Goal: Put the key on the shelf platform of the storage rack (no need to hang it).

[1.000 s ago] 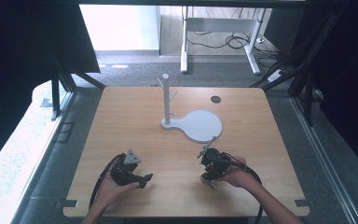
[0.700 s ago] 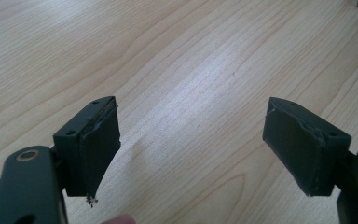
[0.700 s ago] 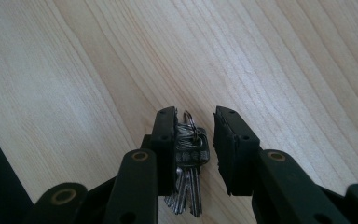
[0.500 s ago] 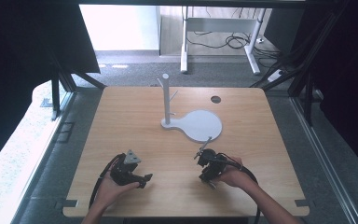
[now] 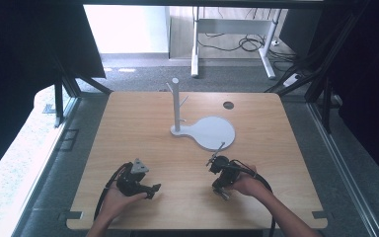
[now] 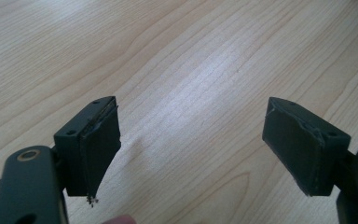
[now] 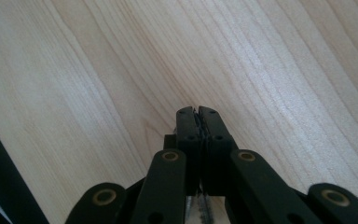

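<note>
My left gripper (image 5: 154, 189) lies low over the near left part of the wooden table (image 5: 128, 128), held in a hand. Its jaws stand wide open in the left gripper view (image 6: 193, 106), with bare wood between the pads. My right gripper (image 5: 221, 191) is held in the other hand at the near right. Its jaws have just been closing and now meet pad to pad (image 7: 197, 110), with nothing between them. A white peg stand (image 5: 176, 106) rises from a white round base (image 5: 212, 132) at mid table, beyond both grippers.
A small dark round hole (image 5: 228, 105) sits in the tabletop at the back right. Cables trail from both grippers toward the near edge. A dark strip (image 7: 4, 177), seemingly the table's edge, crosses the lower left of the right gripper view.
The right hand has shifted only slightly on the spot. The left hand and its gripper have kept still.
</note>
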`<state>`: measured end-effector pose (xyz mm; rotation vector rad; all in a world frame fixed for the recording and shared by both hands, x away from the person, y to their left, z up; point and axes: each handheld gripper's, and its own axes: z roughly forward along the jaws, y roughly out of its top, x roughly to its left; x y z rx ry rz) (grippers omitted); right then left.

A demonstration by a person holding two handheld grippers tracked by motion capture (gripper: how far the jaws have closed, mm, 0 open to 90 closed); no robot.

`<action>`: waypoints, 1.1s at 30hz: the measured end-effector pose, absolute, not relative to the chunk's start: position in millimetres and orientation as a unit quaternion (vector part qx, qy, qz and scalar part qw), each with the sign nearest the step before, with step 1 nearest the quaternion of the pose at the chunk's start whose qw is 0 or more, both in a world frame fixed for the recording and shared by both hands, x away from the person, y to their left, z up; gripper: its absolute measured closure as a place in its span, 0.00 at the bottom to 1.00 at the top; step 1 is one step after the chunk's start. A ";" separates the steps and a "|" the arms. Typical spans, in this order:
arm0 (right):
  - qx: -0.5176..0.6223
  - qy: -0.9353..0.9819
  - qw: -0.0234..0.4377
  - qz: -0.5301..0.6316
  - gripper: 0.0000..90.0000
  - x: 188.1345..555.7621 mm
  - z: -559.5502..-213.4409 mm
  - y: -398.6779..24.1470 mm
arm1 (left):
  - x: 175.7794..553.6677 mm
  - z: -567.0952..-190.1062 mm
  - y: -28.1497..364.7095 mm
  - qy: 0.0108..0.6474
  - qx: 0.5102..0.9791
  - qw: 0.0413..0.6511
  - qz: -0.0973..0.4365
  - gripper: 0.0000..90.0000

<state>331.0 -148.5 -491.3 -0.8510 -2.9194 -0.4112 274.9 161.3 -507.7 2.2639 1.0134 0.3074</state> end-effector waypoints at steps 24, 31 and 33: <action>-0.271 -0.950 0.010 -0.155 0.99 324.8 -459.7 -164.1 | 275.6 -508.2 163.4 0.389 0.858 0.315 0.118 0.22; -0.270 -0.949 -0.003 -0.165 0.99 325.5 -443.7 -167.9 | 275.9 -507.2 164.6 0.387 0.858 0.316 0.119 0.22; -0.273 -0.948 -0.006 -0.163 0.99 325.9 -441.0 -168.3 | 275.9 -507.0 165.0 0.387 0.858 0.317 0.119 0.22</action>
